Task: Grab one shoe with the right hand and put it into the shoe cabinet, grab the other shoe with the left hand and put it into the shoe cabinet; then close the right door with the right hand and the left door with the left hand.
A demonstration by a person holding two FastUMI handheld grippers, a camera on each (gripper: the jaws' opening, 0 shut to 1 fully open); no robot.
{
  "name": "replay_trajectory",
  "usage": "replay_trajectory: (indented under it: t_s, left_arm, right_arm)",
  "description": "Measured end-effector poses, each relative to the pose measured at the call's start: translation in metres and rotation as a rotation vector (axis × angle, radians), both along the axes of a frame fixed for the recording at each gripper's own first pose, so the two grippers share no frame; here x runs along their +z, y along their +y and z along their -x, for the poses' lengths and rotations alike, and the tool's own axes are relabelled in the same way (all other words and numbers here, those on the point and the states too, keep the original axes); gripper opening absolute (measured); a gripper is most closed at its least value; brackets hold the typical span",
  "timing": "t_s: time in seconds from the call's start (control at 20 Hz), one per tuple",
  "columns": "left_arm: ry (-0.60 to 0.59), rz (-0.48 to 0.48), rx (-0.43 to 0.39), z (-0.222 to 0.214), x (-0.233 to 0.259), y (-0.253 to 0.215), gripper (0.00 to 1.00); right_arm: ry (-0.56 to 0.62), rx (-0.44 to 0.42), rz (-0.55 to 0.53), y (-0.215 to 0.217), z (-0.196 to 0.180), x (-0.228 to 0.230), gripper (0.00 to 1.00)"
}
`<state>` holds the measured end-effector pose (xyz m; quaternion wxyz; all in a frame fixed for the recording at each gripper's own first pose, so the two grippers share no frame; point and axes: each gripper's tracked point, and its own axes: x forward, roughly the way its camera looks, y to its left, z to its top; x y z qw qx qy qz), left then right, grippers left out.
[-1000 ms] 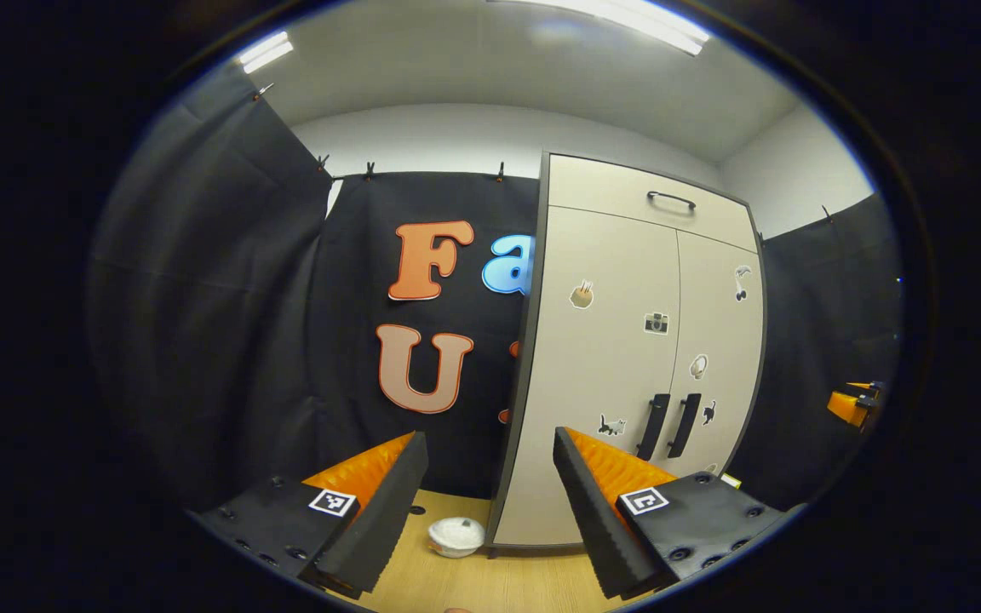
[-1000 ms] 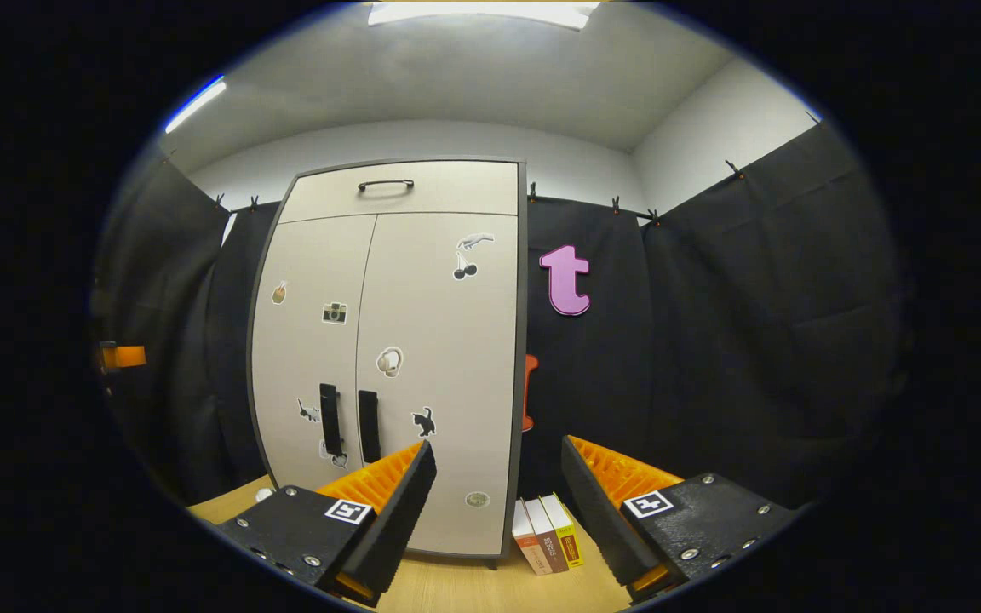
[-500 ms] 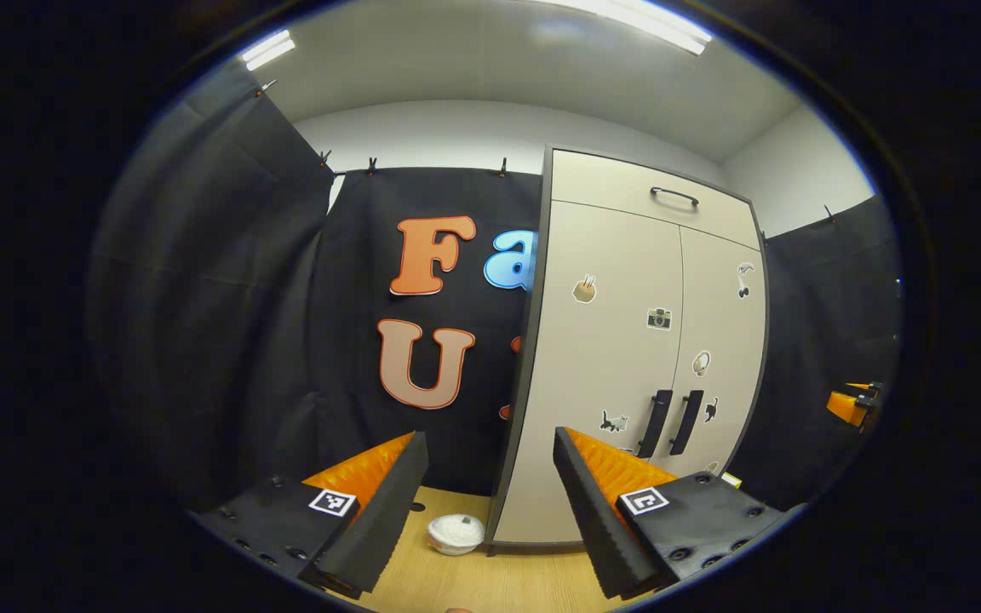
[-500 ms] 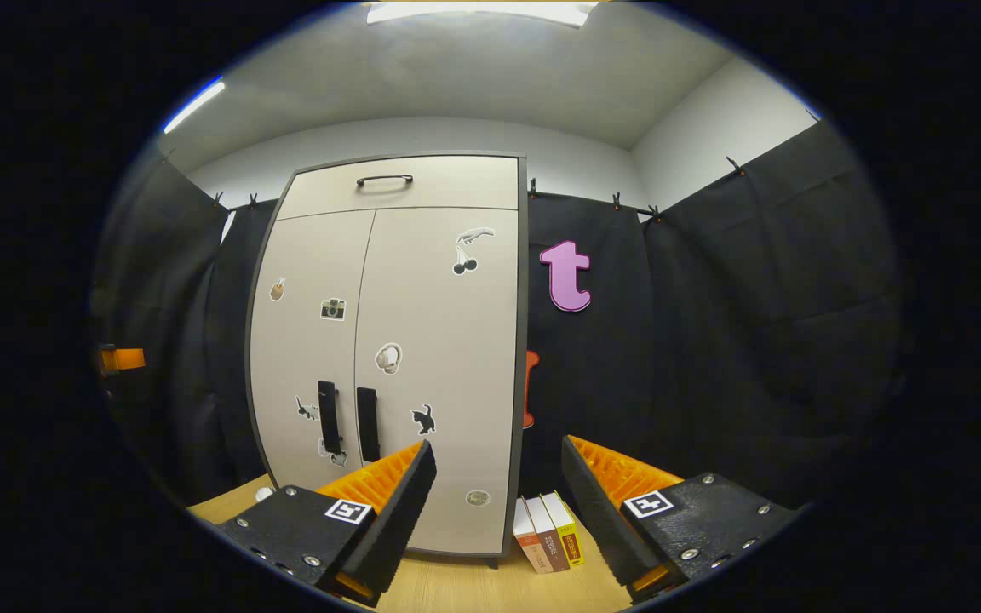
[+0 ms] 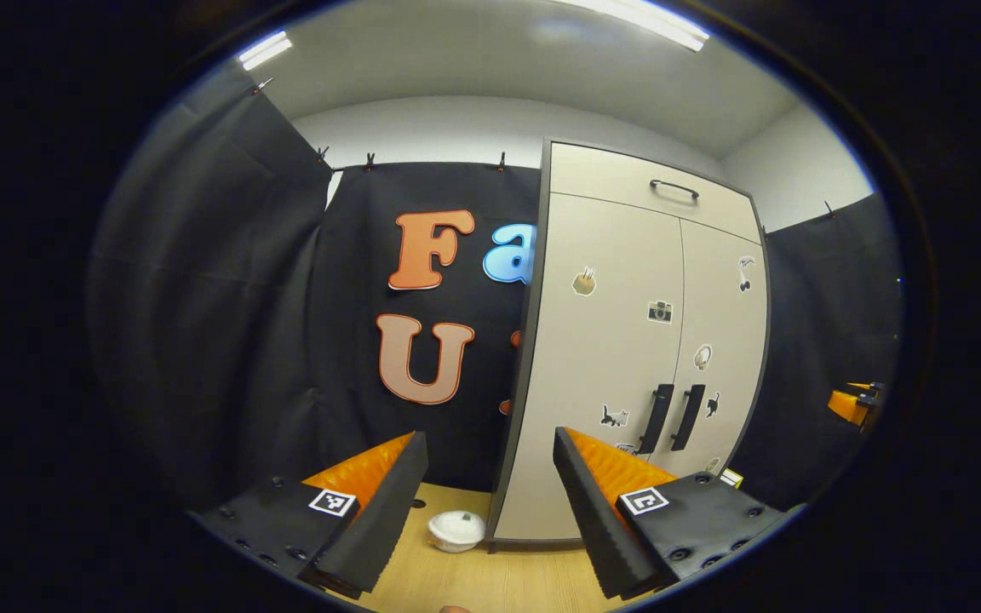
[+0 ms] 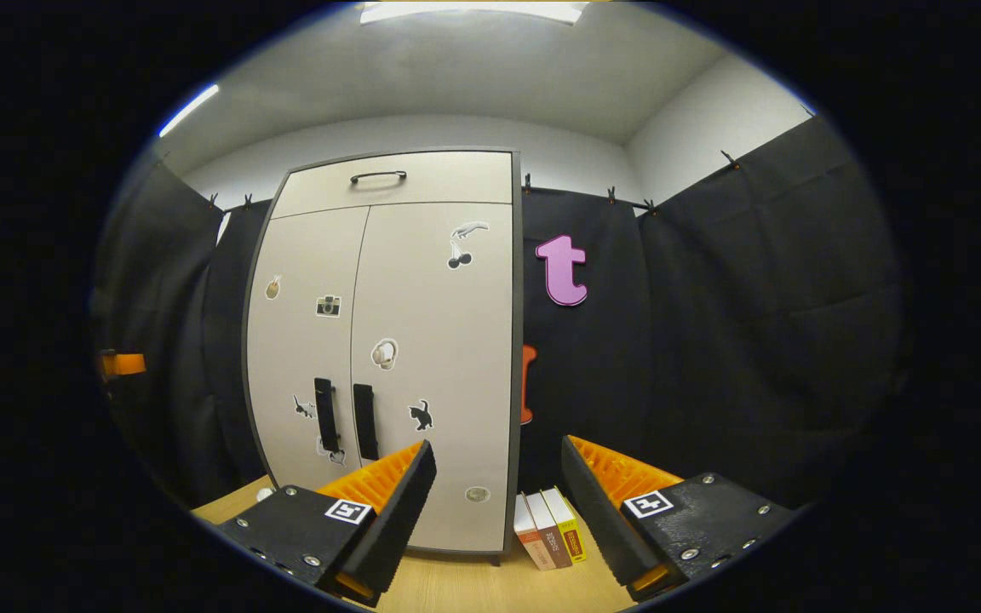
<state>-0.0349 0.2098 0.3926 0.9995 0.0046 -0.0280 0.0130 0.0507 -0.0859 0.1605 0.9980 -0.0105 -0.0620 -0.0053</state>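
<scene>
Clearly both doors of the shoe cabinet (image 6: 388, 340) sit flush and shut, their two dark handles (image 6: 341, 419) side by side near the middle seam, and no shoe shows in either view, so where the shoes are cannot be told from here; judging by the closed doors they may be inside, which would leave the task at or near its end. In the left gripper view the left gripper (image 5: 490, 494) has its jaws spread wide with nothing between them, facing the cabinet's left edge, with a small white bowl (image 5: 456, 529) on the wooden floor (image 5: 473, 587) just beside the cabinet's foot. In the right gripper view the right gripper (image 6: 497, 498) is likewise wide open and empty, aimed at the cabinet's lower right corner, where a few books (image 6: 548, 528) stand against its side. If anything is left to do, it is to check that each door is pressed fully home: a flat push near the handle side, right door first, and hands kept well apart.
</scene>
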Motion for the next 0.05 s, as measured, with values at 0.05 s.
replay_trajectory:
  t_s: [0.05]
  left_arm:
    - [0.003,-0.01,0.005,0.0007,-0.0002,0.0008,0.96]
  right_arm:
    - [0.0,-0.001,0.0,-0.0001,0.0002,-0.0001,0.92]
